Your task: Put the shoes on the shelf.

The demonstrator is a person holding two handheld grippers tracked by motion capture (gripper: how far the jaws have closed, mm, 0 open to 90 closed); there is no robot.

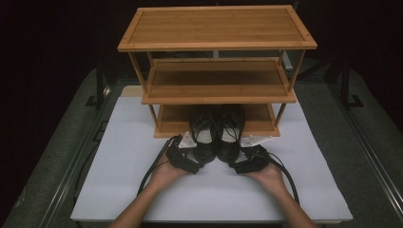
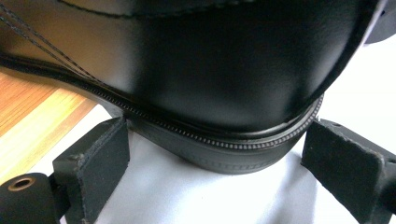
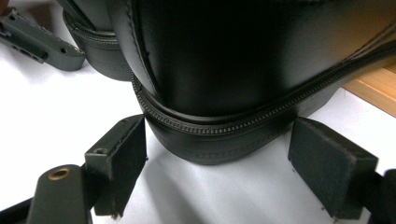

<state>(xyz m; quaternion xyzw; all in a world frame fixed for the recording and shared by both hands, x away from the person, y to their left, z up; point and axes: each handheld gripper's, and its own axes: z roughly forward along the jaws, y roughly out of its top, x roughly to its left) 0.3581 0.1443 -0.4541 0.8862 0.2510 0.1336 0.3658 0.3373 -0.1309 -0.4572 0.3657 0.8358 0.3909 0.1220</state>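
A pair of black shoes stands side by side, toes on the bottom shelf of a wooden rack, heels out on the white tabletop near its middle. The left shoe has its heel between the jaws of the left gripper; the pads flank the sole, just beside it, and I cannot tell whether they press. The right shoe has its heel between the right gripper's jaws, spread wide with a gap at each side, released. The left hand and right hand hold the grippers toward the tabletop's near edge. The rack sits at the far edge.
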